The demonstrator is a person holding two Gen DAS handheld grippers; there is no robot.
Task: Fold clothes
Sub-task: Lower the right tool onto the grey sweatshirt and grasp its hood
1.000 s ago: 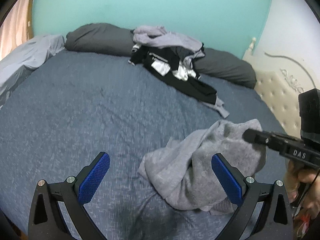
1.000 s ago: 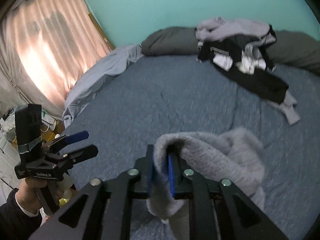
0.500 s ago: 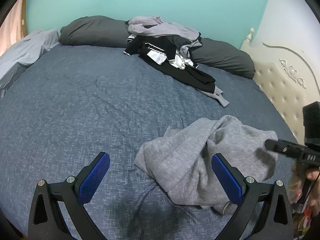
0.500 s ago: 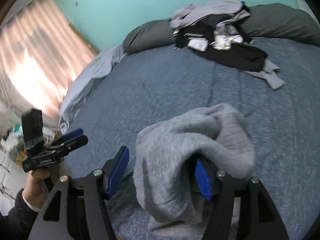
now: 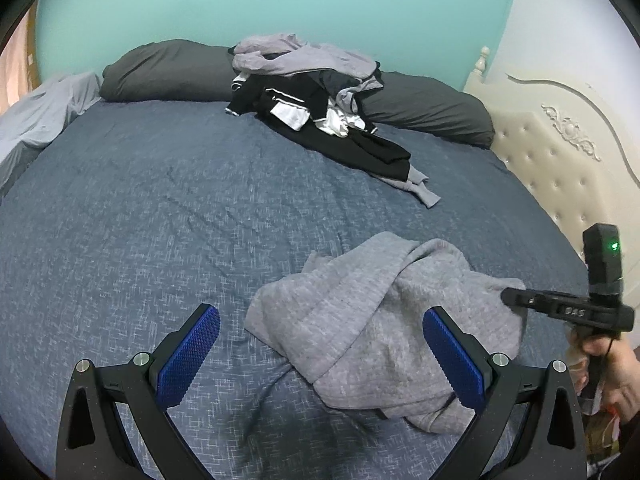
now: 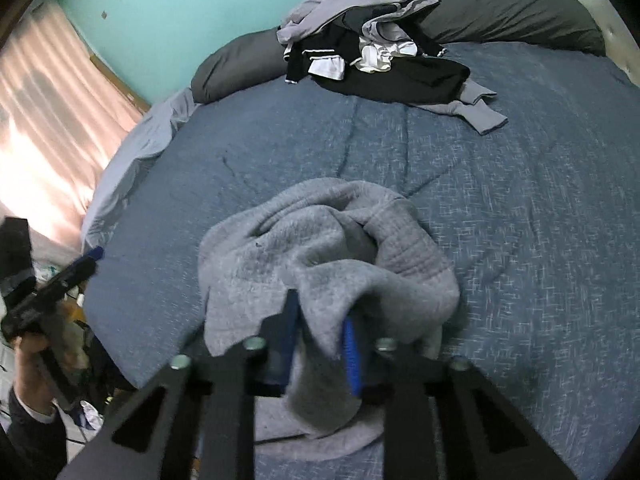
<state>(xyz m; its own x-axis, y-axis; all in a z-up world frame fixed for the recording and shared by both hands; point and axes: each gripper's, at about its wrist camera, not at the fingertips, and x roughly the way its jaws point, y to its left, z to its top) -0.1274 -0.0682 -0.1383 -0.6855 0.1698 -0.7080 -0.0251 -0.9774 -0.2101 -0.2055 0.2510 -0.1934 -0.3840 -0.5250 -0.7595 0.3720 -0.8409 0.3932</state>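
1. The left gripper [image 5: 320,354] is held with its blue pads wide apart, tilted downward above the near edge of the grey garment [image 5: 384,320]; nothing is gripped between them.
2. The right gripper [image 6: 320,344] is angled downward at the garment's near-right side, and its jaws are closing, with a fold of the garment pinched between the pads.
3. Each gripper's handle is grasped by a hand [image 5: 608,368].
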